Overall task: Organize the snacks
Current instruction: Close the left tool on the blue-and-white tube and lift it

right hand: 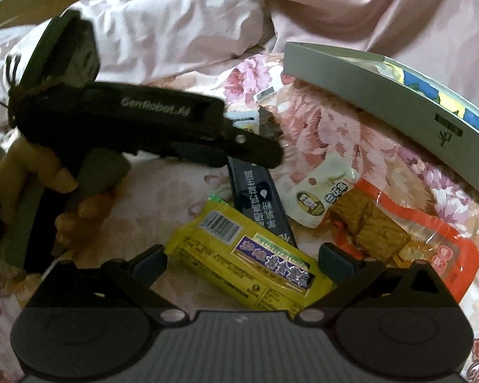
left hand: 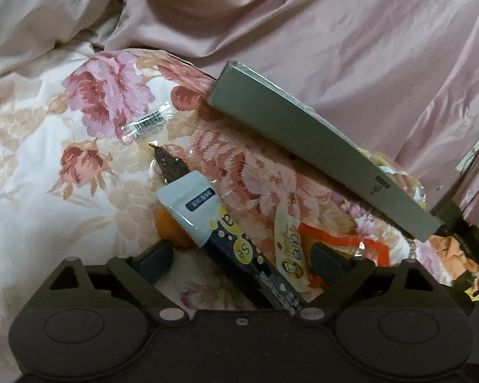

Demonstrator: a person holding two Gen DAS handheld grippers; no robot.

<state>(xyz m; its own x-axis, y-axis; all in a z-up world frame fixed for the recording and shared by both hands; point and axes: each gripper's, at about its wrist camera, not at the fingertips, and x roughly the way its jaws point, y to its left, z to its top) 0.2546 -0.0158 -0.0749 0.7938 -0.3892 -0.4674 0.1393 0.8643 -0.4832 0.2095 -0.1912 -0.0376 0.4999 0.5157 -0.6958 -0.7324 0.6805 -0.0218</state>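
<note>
Both grippers, left and right, spread over snacks; grey box probably tilted.

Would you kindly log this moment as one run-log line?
left gripper: open over dark stick pack | right gripper: open over yellow packet | grey box: tilted, beyond snacks

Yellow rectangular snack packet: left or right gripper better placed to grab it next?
Right, probably. The yellow rectangular snack packet lies between the open right gripper's fingers. The left gripper, also open, straddles the long dark-blue stick sachet instead, and the left wrist view doesn't show the yellow packet.
</note>
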